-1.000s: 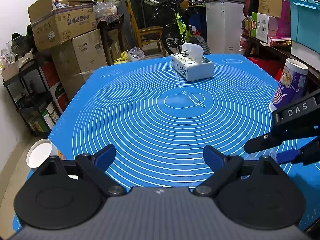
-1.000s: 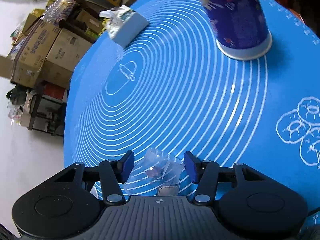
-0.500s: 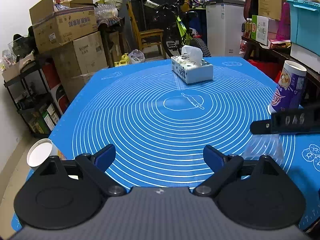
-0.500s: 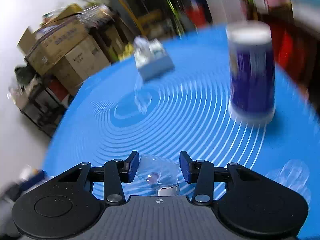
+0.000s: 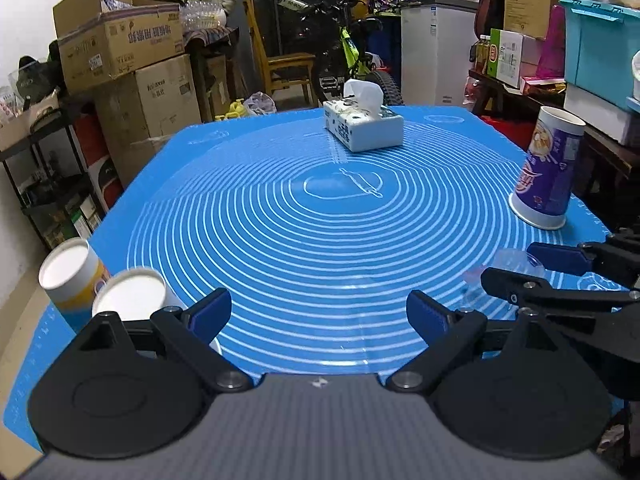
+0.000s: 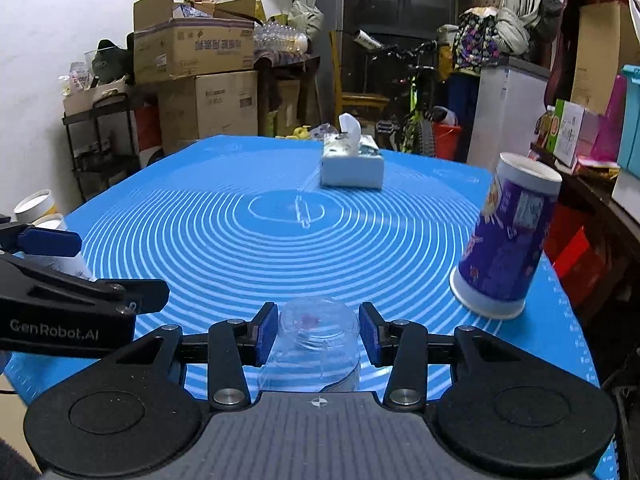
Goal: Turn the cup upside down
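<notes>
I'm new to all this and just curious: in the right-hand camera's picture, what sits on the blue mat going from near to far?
Clear plastic cup between the right tool's blue pads → purple paper cup with a white rim → white tissue box at the far end.

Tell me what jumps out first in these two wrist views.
The bright blue mat with white concentric rings fills both views. Near its front edge a clear plastic cup sits bottom-up between the right gripper fingers, which flank it closely; contact is unclear. A tall purple paper cup stands upside down at the mat's right side, and a white tissue box sits at the far middle.
</notes>
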Motion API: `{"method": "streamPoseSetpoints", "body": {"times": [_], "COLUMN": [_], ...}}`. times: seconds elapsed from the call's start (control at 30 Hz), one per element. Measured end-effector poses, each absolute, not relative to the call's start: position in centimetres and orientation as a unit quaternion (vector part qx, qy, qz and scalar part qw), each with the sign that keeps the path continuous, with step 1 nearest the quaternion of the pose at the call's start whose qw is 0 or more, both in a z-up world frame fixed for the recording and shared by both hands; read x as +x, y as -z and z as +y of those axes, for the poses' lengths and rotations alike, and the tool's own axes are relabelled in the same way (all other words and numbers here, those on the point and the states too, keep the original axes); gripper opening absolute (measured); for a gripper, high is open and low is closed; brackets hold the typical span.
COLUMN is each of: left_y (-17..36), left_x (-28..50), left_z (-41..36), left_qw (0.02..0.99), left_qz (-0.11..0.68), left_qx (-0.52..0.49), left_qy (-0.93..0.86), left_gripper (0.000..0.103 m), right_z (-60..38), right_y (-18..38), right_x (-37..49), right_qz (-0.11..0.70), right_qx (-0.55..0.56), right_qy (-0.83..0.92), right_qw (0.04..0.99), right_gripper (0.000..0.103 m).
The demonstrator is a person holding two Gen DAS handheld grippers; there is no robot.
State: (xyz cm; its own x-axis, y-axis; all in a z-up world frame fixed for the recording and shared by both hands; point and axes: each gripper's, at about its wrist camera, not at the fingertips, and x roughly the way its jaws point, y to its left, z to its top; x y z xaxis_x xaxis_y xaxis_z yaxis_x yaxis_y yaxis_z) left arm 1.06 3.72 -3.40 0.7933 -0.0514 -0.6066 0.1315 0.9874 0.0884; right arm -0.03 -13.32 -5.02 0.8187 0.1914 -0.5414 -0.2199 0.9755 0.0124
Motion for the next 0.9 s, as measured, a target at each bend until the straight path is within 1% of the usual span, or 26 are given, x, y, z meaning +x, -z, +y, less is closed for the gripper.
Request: {"method": "streamPoseSetpoints", "body": {"times": [0.13,0.17,0.23,0.27,0.33,0.57,0.9], "left_y": [3.7,3.7,3.5,3.4,3.3,3.0,3.7], "left_x": [0.5,0.3,-0.1,-0.4,-1.0,-3.4,-5.8], "left_z": [3.4,3.3,3.4,3.3,3.1,1.4,-0.5], "left_qw": [0.943,0.943,0.943,0.944,0.944,0.943,0.938], "left_qz": [0.323,0.324,0.323,0.322,0.321,0.321,0.328], "left_qx": [0.063,0.061,0.055,0.051,0.048,0.041,0.047], "left_qy": [0.052,0.053,0.055,0.055,0.057,0.076,0.097], "left_gripper": [0.094,0.094,0.094,0.094,0.094,0.094,0.094], "right_z": [-13.9,-14.2,-14.9,-15.3,-16.5,-19.3,-20.5], "right_y": [4.9,4.6,4.0,3.7,3.2,2.4,3.6], "right_x": [-0.5,-0.9,-1.5,-1.8,-2.7,-5.9,-8.4], "right_qz": [0.283,0.281,0.277,0.276,0.277,0.307,0.325], "right_qx": [-0.016,-0.009,0.004,0.010,0.022,-0.005,-0.022], "right_qy": [-0.113,-0.117,-0.118,-0.119,-0.118,-0.095,-0.090], "right_qw": [0.952,0.952,0.954,0.954,0.953,0.947,0.941], "right_gripper": [0.048,0.058,0.065,0.069,0.073,0.074,0.074]}}
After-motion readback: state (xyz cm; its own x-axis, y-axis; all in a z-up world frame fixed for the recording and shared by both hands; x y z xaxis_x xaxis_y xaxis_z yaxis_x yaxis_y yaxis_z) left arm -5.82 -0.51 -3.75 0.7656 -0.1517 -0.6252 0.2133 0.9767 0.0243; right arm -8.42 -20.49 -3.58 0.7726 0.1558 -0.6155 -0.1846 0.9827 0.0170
